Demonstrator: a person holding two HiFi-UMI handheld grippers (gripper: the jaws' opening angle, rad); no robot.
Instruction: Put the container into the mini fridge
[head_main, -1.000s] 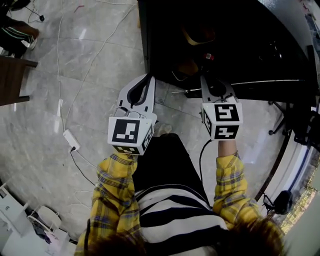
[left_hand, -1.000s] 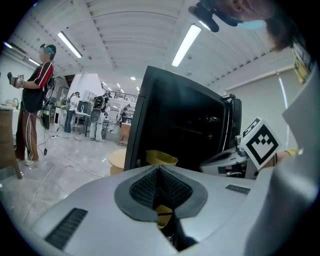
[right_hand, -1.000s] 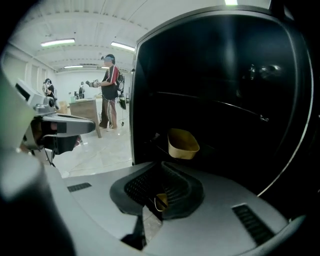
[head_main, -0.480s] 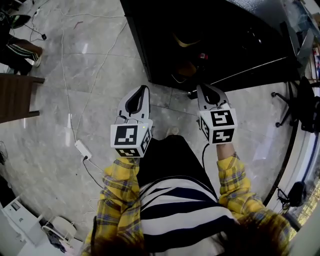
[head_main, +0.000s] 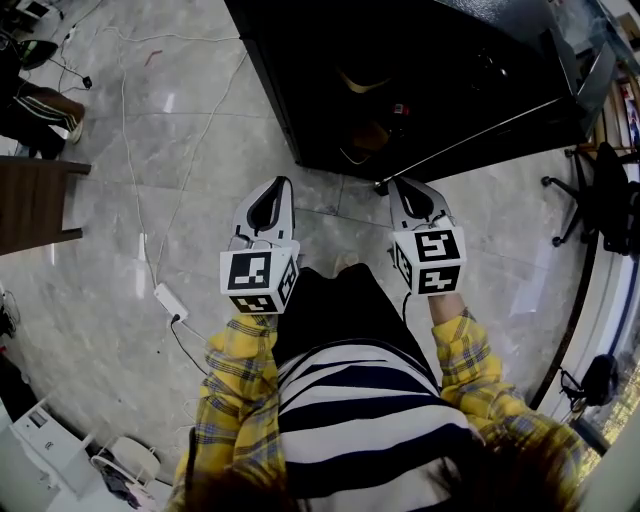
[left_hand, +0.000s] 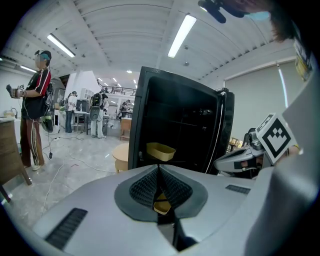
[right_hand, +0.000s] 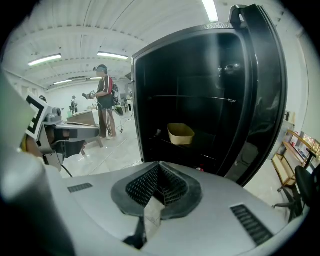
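Observation:
The black mini fridge (head_main: 430, 60) stands open on the floor in front of me, its door (right_hand: 260, 100) swung out to the right. A tan container (right_hand: 180, 134) sits on a shelf inside; it also shows in the left gripper view as the container (left_hand: 160, 150) and from above as a tan rim (head_main: 362, 82). My left gripper (head_main: 278, 186) is shut and empty, just short of the fridge's front. My right gripper (head_main: 402, 186) is shut and empty too, near the door's lower corner. A small tan shape shows low between the left jaws; I cannot tell what it is.
A power strip (head_main: 168, 300) with cables lies on the floor at left. A wooden table (head_main: 40, 200) and a seated person's legs (head_main: 35, 95) are at far left. An office chair (head_main: 600, 190) stands right of the door. A round wooden stool (left_hand: 121, 156) sits beside the fridge.
Both grippers have drawn back from the fridge opening toward my body, with more bare floor showing ahead of their tips. Both stay shut.

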